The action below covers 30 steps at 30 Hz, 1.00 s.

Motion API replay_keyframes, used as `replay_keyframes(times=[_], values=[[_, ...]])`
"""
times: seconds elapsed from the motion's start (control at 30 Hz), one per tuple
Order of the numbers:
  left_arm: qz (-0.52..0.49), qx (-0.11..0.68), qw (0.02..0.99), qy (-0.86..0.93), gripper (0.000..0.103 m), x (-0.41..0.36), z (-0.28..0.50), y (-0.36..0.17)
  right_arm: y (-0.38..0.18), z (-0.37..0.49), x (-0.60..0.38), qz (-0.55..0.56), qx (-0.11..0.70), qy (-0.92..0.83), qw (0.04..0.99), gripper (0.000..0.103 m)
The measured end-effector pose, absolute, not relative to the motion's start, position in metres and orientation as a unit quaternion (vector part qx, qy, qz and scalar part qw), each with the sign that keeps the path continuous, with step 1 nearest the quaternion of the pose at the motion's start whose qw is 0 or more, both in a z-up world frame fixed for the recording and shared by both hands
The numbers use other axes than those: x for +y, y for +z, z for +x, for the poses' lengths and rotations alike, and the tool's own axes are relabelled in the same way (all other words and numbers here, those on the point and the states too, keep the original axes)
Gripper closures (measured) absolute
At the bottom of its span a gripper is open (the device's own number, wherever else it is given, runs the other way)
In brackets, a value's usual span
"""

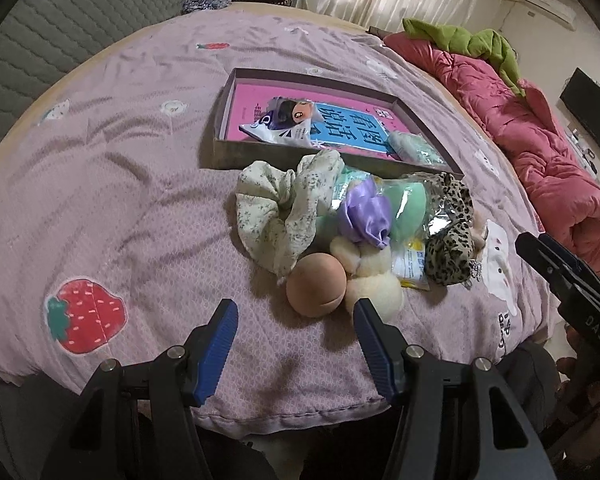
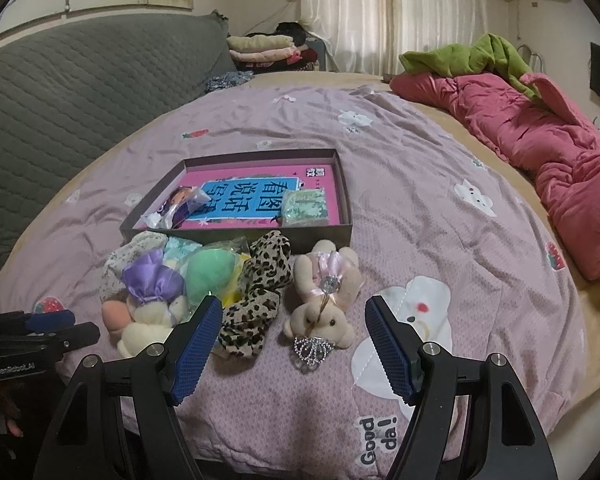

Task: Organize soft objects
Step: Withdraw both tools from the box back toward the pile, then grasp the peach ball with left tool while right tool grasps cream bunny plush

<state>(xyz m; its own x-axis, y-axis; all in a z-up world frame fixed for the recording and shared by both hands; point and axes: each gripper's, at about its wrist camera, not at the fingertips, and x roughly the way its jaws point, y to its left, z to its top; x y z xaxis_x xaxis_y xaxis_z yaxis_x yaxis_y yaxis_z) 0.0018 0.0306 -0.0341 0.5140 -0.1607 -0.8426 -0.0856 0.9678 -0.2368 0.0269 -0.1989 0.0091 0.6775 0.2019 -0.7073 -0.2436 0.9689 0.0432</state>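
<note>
Beige plush bear [image 2: 323, 300] wears pink dress, silver crown.

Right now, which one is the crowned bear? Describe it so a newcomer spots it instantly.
Start at the shallow box on the purple bedspread; a pile of soft things lies along its near wall. The bear lies at the pile's right end, beside the leopard-print scrunchie. It alone wears a pink dress, with a silver crown at its head.
</note>
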Motion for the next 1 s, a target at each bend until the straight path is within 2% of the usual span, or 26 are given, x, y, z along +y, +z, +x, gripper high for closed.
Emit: replay_keyframes(times=[0.6, 1.0], values=[[-0.191, 0.497, 0.846, -0.039, 0.044, 0.036, 0.024, -0.055, -0.017, 0.040, -0.204, -0.029, 0.408, 0.111, 0.906, 0.028], [-0.210, 0.495, 0.841, -0.049, 0.058, 0.038, 0.034, -0.065, -0.039, 0.053, -0.217, -0.022, 0.444, 0.084, 0.892, 0.028]])
